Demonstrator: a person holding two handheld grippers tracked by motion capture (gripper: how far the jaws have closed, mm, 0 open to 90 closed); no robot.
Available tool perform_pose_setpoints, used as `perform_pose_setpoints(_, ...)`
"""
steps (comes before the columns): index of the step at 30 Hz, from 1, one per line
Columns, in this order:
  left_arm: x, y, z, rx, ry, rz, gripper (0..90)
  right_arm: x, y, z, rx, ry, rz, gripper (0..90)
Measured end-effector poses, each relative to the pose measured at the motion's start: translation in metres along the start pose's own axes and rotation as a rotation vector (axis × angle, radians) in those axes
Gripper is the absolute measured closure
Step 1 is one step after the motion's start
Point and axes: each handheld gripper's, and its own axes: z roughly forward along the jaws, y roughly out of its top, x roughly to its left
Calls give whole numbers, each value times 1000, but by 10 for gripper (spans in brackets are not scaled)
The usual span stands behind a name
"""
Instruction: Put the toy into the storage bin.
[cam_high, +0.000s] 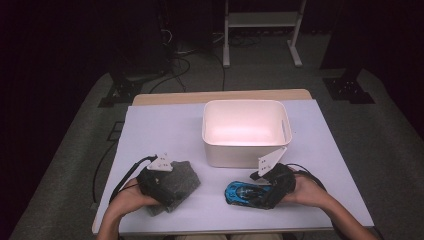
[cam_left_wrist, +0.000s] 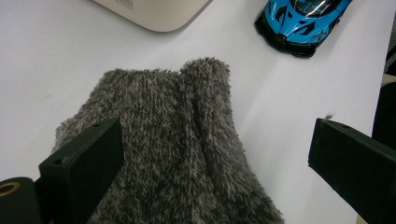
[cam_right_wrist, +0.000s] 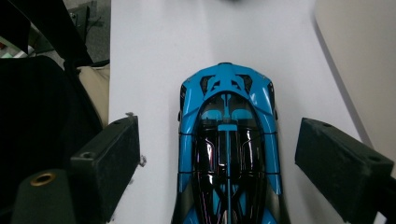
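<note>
- The left claw (cam_high: 167, 196) rests over the grey fuzzy cloth (cam_left_wrist: 177, 154) on the desk (cam_high: 165, 130). Its jaws stand wide apart, one over the cloth's edge and the other out over bare desk, so nothing is gripped. The cloth runs lengthwise straight out ahead of this claw.
- The left hand (cam_high: 131, 200) holds the claw low and tilted forward; whether the near jaw touches the pile is hard to judge from these views.
- The white bin (cam_high: 246, 131) stands beyond both claws, empty as far as the high view shows.
- The blue toy car (cam_right_wrist: 227, 154) lies between the jaws of the right claw (cam_high: 268, 196), its long axis in line with the claw and its nose pointing away from it.
- The right claw is spread, with a clear gap on each side of the car; closing would likely pinch the car across its flanks.
- The right hand (cam_high: 306, 191) is the nearer one to the car, held low and about level.
</note>
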Motion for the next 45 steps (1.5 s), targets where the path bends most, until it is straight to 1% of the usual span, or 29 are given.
perform_pose_setpoints(5, 0, 0, 0, 2, -1, -1, 29, 0, -4, 7, 16, 0, 4, 130)
perform_pose_setpoints(14, 1, -1, 0, 3, -3, -2, 29, 0, -10, 16, 38, -29, 6, 129)
perform_pose_setpoints(21, 1, -1, 1, 9, -6, -2, 29, 0, -12, 24, 58, -38, 1, 129)
perform_pose_setpoints(24, 1, -1, 0, 4, -6, -2, 29, 0, -12, 25, 54, -38, 1, 129)
perform_pose_setpoints(35, 0, -1, 0, 5, -8, 0, 29, -1, -15, 31, 64, -49, -9, 129)
perform_pose_setpoints(39, 0, -2, 1, 13, -7, 6, 29, -2, -16, 33, 68, -52, -10, 129)
perform_pose_setpoints(45, 0, -2, 1, 12, -8, 7, 29, 0, -16, 36, 73, -63, -17, 129)
